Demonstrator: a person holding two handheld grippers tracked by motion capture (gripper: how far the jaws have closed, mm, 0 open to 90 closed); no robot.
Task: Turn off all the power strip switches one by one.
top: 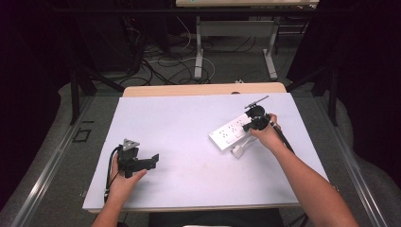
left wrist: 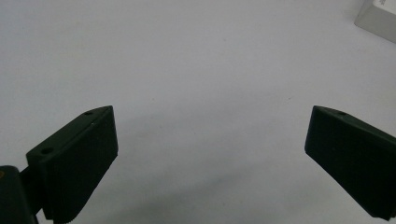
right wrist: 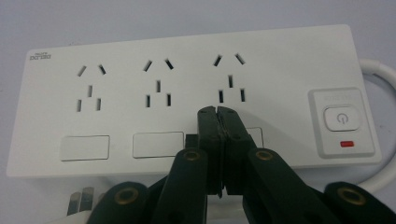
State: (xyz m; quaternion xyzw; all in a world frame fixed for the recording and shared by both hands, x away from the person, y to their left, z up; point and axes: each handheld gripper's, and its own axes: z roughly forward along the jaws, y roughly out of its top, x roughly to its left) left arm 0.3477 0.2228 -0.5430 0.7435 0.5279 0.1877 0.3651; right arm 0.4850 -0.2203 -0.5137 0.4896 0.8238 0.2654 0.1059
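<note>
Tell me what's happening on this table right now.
A person works at a white table with a gripper in each hand. The right gripper, its jaws shut with nothing visible between them, is poised at a white power strip, tips over the third socket group near the power button. The strip's plug lies unplugged beside it. The left gripper rests open on the bare table, away from the strip.
</note>
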